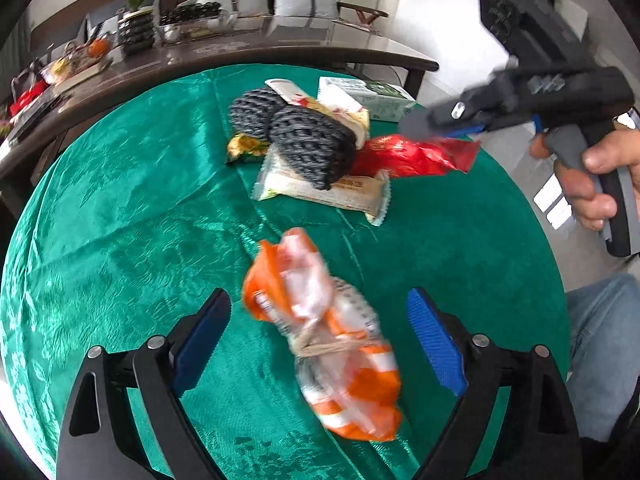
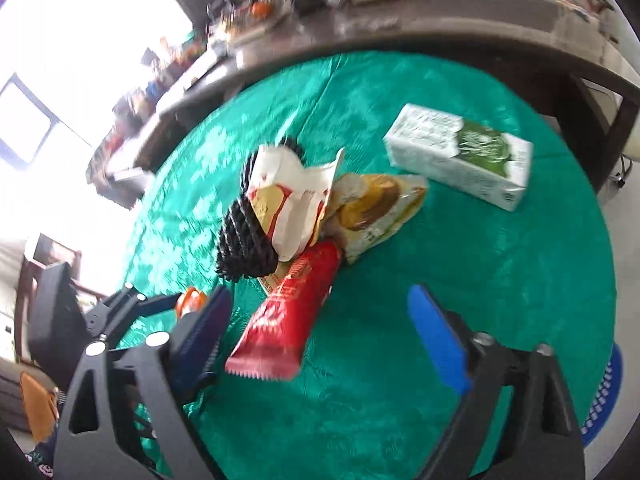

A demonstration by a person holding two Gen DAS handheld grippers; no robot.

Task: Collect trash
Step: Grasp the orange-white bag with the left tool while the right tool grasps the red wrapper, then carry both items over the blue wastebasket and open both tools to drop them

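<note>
An orange and white wrapper, tied with string, lies on the green tablecloth between the open fingers of my left gripper. A red wrapper lies beside a dark knitted basket holding more wrappers. My right gripper is open, with the red wrapper's near end just inside its left finger. In the left wrist view the right gripper hovers over the red wrapper's right end. A cream wrapper lies under the basket.
A white and green carton lies at the far right of the round table. A yellow snack bag leans by the basket. A dark cluttered sideboard stands behind. The person's legs are at the right.
</note>
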